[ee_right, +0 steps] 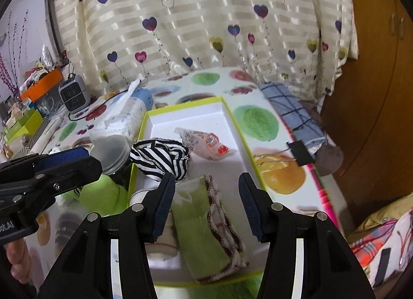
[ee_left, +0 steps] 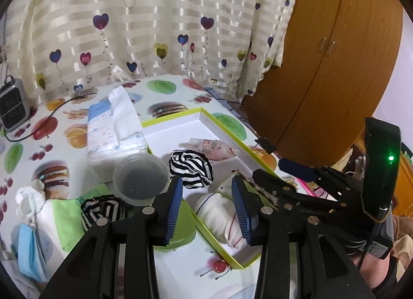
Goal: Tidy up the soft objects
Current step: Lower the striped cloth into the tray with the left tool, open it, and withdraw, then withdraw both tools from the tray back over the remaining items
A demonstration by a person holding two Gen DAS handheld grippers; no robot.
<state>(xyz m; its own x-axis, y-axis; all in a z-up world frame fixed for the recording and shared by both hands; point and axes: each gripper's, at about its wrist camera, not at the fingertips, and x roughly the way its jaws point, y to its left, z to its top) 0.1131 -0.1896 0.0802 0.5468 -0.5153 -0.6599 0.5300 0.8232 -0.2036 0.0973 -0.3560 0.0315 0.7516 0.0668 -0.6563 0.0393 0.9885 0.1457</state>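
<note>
A shallow white box with a lime rim [ee_left: 198,113] [ee_right: 232,115] lies on the table. In it are a black-and-white striped cloth [ee_left: 191,167] [ee_right: 160,157], a clear packet with red print [ee_left: 211,148] [ee_right: 204,143], a rolled white sock [ee_left: 219,213] and a folded green towel [ee_right: 206,219]. My left gripper [ee_left: 207,208] is open and empty above the white sock. My right gripper [ee_right: 206,206] is open and empty above the green towel. Outside the box lie a second striped cloth [ee_left: 103,208], a white sock [ee_left: 28,195], a green cloth [ee_left: 65,221] and a blue face mask [ee_left: 29,250].
A tissue pack [ee_left: 113,128], a clear plastic tub [ee_left: 142,177] and a green lid [ee_left: 183,226] stand left of the box. A small grey heater [ee_left: 13,105] with its cable is at the back left. A binder clip [ee_right: 300,153] grips the table's right edge. A wooden wardrobe [ee_left: 335,54] stands to the right.
</note>
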